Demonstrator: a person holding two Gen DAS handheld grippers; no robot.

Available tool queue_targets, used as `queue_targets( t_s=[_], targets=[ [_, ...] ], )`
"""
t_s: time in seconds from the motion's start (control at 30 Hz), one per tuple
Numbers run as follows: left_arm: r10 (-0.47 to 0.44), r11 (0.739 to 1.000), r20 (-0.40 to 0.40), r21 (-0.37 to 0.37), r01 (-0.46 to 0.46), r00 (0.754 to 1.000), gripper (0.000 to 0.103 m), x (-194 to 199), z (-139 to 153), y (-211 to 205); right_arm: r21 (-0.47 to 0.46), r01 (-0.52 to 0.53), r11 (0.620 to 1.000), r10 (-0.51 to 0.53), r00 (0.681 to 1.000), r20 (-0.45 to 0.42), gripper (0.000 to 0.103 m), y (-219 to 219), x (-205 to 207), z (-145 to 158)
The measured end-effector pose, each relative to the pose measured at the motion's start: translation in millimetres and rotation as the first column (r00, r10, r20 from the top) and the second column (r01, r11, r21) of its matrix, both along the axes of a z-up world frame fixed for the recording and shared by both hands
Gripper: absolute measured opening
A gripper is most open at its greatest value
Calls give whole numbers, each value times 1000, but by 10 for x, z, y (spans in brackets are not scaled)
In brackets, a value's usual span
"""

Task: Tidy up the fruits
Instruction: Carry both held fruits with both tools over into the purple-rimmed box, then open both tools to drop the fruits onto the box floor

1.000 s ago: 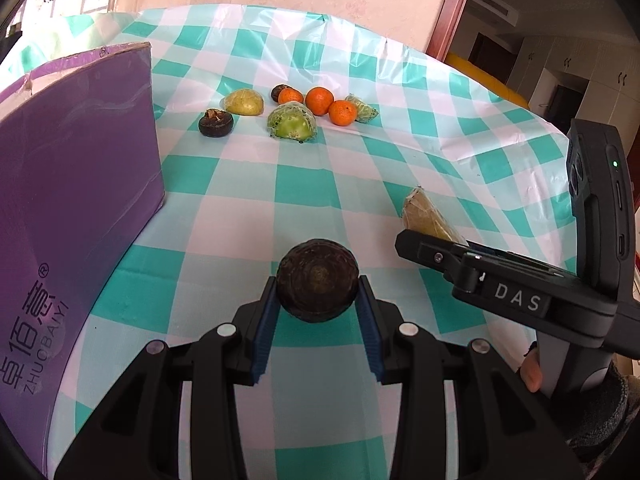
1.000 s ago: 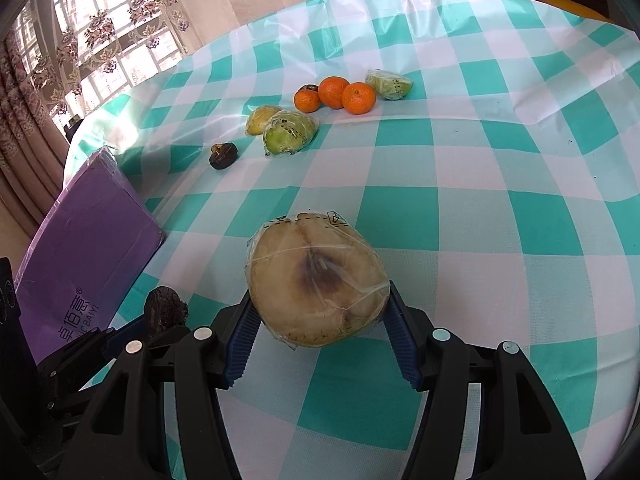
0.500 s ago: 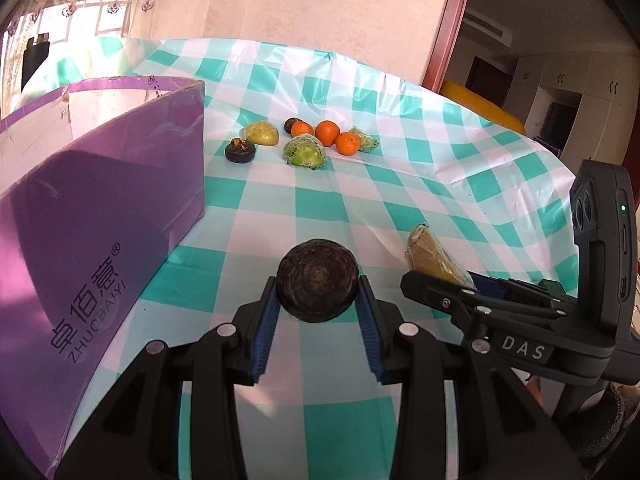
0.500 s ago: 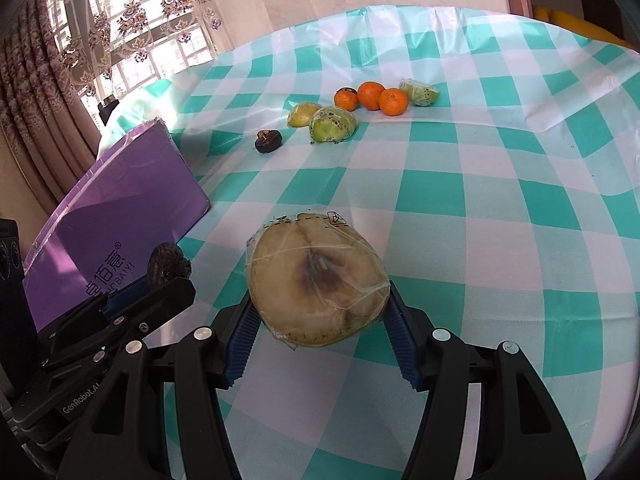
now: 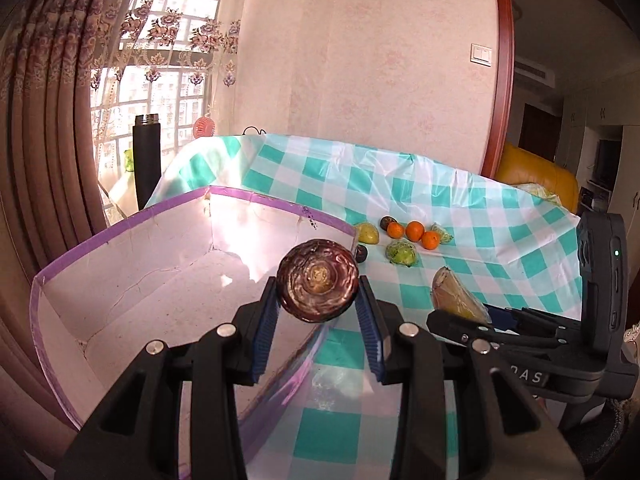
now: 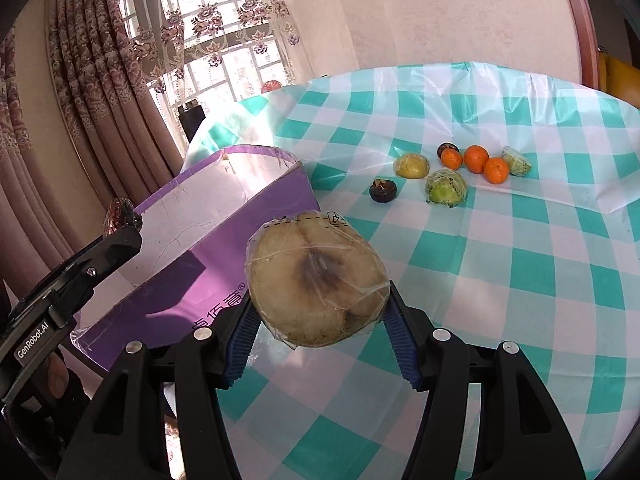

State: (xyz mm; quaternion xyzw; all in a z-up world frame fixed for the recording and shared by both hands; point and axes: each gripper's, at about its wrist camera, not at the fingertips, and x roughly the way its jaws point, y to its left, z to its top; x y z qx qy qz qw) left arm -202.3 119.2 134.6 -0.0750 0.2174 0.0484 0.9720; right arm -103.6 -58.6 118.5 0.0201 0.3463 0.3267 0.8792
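Both hand-held grippers are carrying fruit beside the purple box

The left hand-held gripper [image 5: 319, 312] is pinching a dark mangosteen [image 5: 318, 280] narrowly at frame centre, over the purple box [image 5: 120, 308] rim; the right hand-held gripper [image 6: 318, 322] is clamping a plastic-wrapped pale fruit half [image 6: 316, 276] at medium width, above the desk [image 6: 520, 260]; the other fruits [image 6: 452, 172] are lying upper right.

My rig: two black plastic grippers, left gripper [image 5: 318, 316] and right gripper [image 6: 318, 330], each with ribbed blue pads [image 5: 266, 330], silver screws [image 6: 203, 334], white "GenRobot.AI" lettering and a green-lit camera housing [image 5: 602, 280].
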Motion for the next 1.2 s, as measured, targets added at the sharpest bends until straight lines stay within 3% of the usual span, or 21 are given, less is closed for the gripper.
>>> queue_targets(
  t_s=[0.1,0.23,0.43,0.5,0.57,0.67,0.8,0.87,0.97,1.03,1.07,1.2],
  targets=[
    [68,998,-42,4,-68,997,39,-46,61,314,1,-60,998,60,998,33,59,304,-34,155],
    [174,982,-112,100,-163,978,39,-27,33,631,-23,-125,992,126,991,50,59,741,-25,305],
    [243,968,-199,109,-225,949,39,-30,-128,1024,-175,-220,960,231,972,43,59,1534,-39,307],
    [256,965,-223,124,-233,941,39,-18,-170,1081,-274,-245,930,265,964,37,59,1814,-68,252],
    [293,953,-271,158,-258,917,38,23,-253,1162,-376,-247,893,274,962,18,59,2033,-62,160],
    [283,958,-327,146,-247,902,39,54,-345,1275,-489,-283,825,302,952,-41,59,2241,-26,-20],
    [336,932,-362,260,-252,869,40,141,-355,1301,-630,-273,727,309,949,-54,59,2419,15,-252],
    [358,921,-385,294,-254,851,40,184,-395,1321,-668,-265,695,305,951,-59,59,2471,32,-346],
    [367,917,-416,313,-248,832,41,225,-478,1339,-668,-277,691,311,948,-71,58,2467,44,-354],
    [362,919,-432,315,-238,826,50,257,-534,1338,-673,-276,687,313,947,-69,58,2471,38,-350],
    [359,919,-431,319,-233,828,55,260,-548,1320,-677,-266,686,316,947,-52,64,2470,29,-341],
    [382,910,-426,330,-253,820,65,277,-547,1312,-696,-200,690,304,952,27,72,2416,-16,-308]
  ],
)
